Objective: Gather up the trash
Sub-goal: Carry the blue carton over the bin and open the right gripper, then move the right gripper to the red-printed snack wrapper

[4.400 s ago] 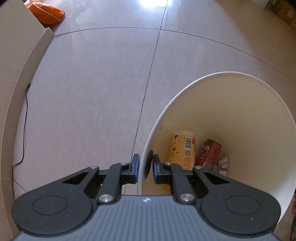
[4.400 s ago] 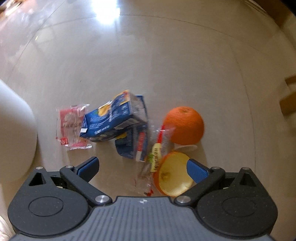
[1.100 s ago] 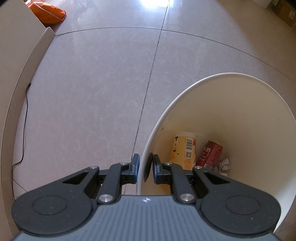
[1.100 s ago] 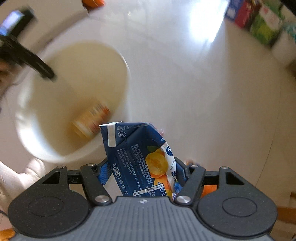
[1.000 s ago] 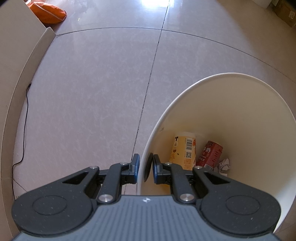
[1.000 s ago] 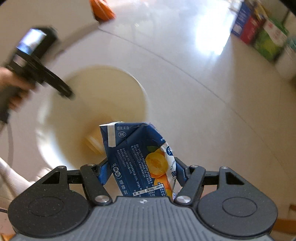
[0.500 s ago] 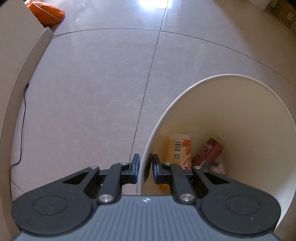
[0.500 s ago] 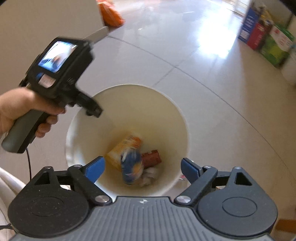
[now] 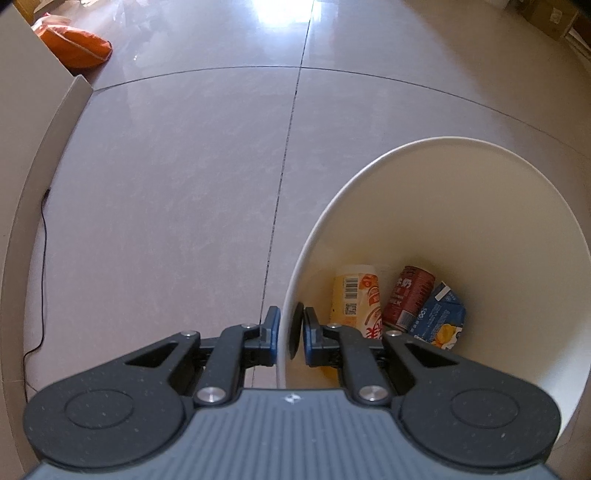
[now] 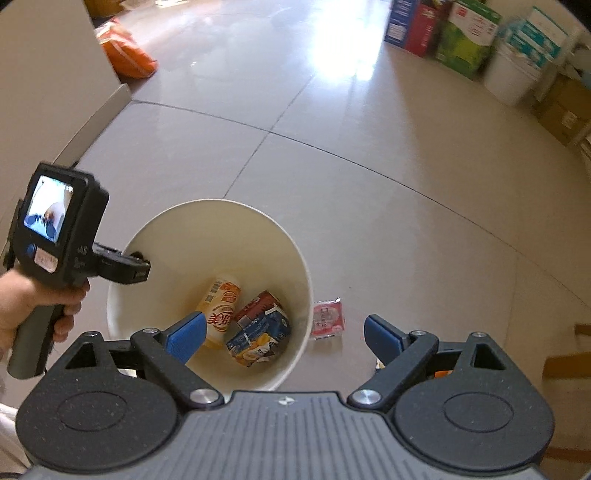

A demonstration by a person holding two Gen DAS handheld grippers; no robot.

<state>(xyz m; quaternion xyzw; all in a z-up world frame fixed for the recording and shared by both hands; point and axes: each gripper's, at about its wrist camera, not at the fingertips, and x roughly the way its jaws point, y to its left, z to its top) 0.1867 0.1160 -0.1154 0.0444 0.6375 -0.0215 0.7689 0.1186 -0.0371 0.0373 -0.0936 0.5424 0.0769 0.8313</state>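
A cream waste bin (image 10: 221,202) stands on the tiled floor. In it lie a blue juice carton (image 10: 258,332), a yellow cup (image 10: 219,306) and a red can (image 10: 256,304). The same carton (image 9: 439,317), cup (image 9: 354,295) and can (image 9: 406,295) show in the left wrist view. My left gripper (image 9: 290,325) is shut on the bin's near rim (image 9: 369,177); a hand holds it (image 10: 138,258) at the bin's left edge. Above the bin's right side my right gripper (image 10: 284,330) is open with nothing between its fingers. A pink wrapper (image 10: 327,319) lies on the floor right of the bin.
An orange bag (image 10: 125,55) lies by the beige wall at the far left. Coloured boxes (image 10: 443,33) and a white bucket (image 10: 509,74) line the far right. A black cable (image 9: 42,258) runs along the left wall. Something orange (image 10: 441,374) peeks out under my right finger.
My right gripper opened and the blue carton fell into the bin, landing beside the red can. It then rose and rolled a little. The left gripper kept its hold on the rim.
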